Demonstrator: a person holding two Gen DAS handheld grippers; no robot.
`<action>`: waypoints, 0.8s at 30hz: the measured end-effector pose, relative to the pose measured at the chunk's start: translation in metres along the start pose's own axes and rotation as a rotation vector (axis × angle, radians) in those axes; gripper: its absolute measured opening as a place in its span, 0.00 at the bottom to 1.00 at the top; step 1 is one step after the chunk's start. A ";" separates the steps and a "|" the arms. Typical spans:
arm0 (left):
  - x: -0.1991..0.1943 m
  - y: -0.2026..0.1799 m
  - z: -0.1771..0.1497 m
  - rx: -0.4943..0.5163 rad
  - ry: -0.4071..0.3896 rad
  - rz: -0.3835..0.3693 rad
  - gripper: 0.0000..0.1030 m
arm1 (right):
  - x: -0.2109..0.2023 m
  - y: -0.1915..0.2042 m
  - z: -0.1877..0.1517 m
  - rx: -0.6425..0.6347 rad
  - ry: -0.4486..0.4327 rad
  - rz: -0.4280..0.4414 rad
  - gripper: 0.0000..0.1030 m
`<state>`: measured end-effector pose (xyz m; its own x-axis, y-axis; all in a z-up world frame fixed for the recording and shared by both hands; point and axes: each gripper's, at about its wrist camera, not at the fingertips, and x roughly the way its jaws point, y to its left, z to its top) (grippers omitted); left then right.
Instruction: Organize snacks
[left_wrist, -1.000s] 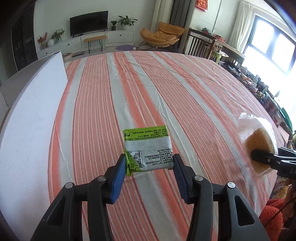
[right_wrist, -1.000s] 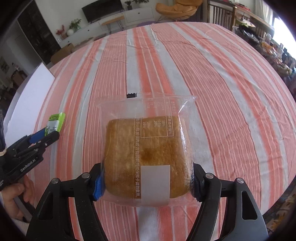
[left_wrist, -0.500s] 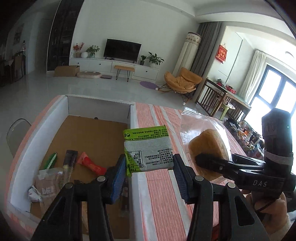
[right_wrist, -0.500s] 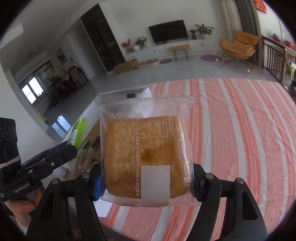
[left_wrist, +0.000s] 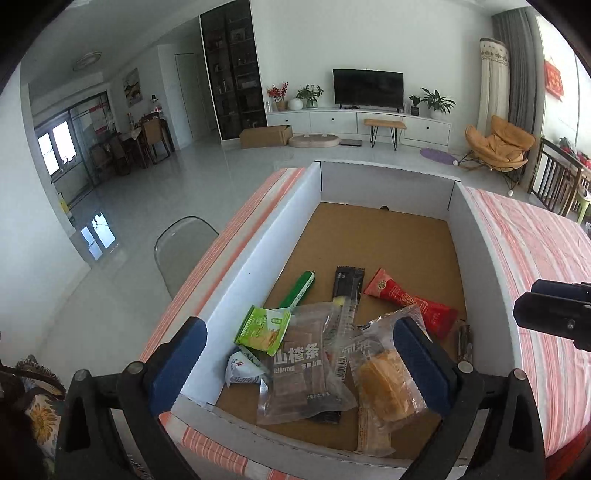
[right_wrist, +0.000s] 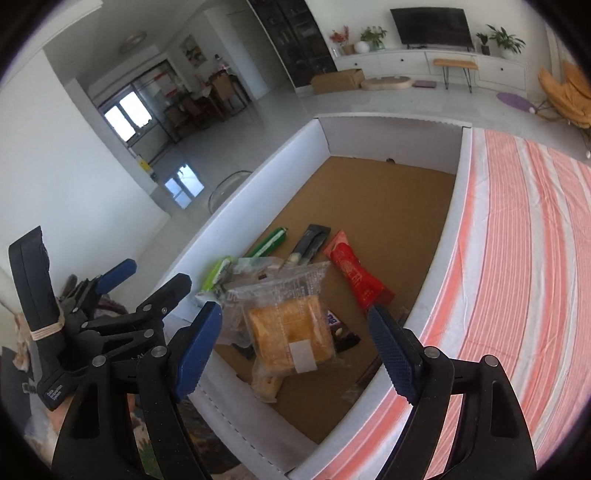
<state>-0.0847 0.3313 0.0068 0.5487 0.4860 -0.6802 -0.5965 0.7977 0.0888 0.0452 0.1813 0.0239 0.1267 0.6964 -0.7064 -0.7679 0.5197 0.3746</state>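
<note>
Snacks heaped in one white-walled box (left_wrist: 258, 254) on the striped cloth (left_wrist: 535, 258), one green packet (left_wrist: 263, 328) and one bread pack (right_wrist: 291, 332) now dropped in, held a second ago, two grippers, left gripper (left_wrist: 299, 354) and right gripper (right_wrist: 295, 332), jaws opening, empty.
</note>
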 end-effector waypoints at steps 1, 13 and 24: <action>-0.003 -0.003 0.001 -0.011 -0.001 0.006 0.98 | -0.004 0.000 0.000 -0.006 -0.011 -0.012 0.82; -0.010 -0.002 0.008 -0.089 0.016 0.156 0.98 | -0.017 0.009 -0.011 -0.057 -0.023 -0.135 0.82; -0.002 0.000 0.001 -0.027 0.059 0.173 0.98 | -0.007 0.031 -0.015 -0.135 0.024 -0.188 0.82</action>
<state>-0.0854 0.3307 0.0088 0.4023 0.5926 -0.6978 -0.6949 0.6939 0.1887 0.0111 0.1846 0.0314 0.2621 0.5806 -0.7709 -0.8091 0.5676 0.1524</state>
